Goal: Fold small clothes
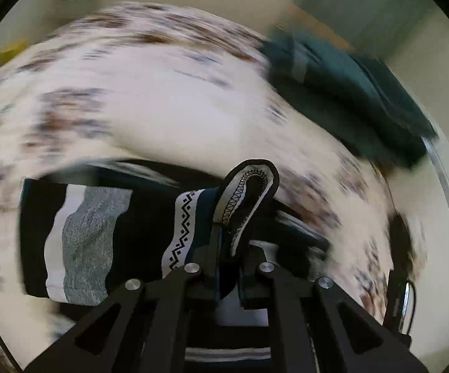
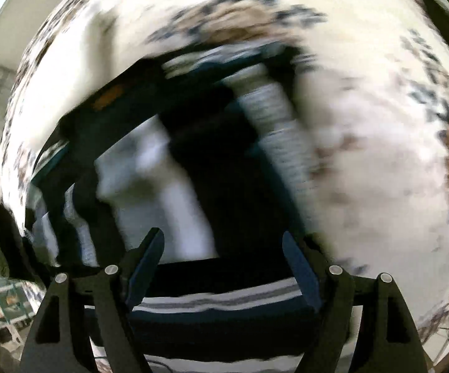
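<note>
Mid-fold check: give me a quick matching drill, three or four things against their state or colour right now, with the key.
Things:
1. left gripper
2. right gripper
3. folded dark green cloth
4. tablecloth

States:
A. white with brown and blue print
B. jaws apart, nothing pinched
C. lying at the far right of the table
D. clamped on the hem of the black patterned garment

Pairs: 1-D, 2-B, 3-C, 4-A

Both wrist views look steeply down, close over the same patterned garment [image 1: 100,233] on a floral cloth [image 2: 380,155].
</note>
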`<state>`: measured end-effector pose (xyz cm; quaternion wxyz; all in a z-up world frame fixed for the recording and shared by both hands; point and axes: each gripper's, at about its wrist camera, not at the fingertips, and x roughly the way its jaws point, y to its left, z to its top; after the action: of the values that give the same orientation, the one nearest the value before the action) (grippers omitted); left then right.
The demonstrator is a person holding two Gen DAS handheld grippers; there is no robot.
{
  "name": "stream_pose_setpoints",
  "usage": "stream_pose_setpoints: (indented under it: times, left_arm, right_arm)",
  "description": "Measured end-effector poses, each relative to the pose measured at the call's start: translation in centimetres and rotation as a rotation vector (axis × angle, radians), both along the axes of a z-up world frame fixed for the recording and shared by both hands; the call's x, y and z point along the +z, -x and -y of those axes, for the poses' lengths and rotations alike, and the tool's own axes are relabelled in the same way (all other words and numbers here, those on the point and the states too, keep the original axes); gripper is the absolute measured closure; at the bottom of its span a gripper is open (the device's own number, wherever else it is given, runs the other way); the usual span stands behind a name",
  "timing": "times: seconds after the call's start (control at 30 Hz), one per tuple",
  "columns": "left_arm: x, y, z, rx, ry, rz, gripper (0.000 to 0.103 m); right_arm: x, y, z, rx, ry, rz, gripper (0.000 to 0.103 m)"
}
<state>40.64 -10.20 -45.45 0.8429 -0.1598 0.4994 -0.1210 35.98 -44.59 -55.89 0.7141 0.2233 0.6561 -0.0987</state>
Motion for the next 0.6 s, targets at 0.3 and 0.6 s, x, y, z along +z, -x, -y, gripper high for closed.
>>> stream_pose_setpoints:
  times: [0.3, 0.6]
  left_arm:
    - [-3.1, -1.4, 11.8, -0.149, -0.088, -0.108, 0.051]
    - [-5.7, 8.1, -2.1, 0.036, -0.401, -0.11, 0.031]
  right_arm:
    - [0.8, 3.6, 10.9, -0.093, -0.058, -0.033, 0.023]
    - [2.9, 1.7, 11.1, -0.156, -0.386, 0.082, 0.023]
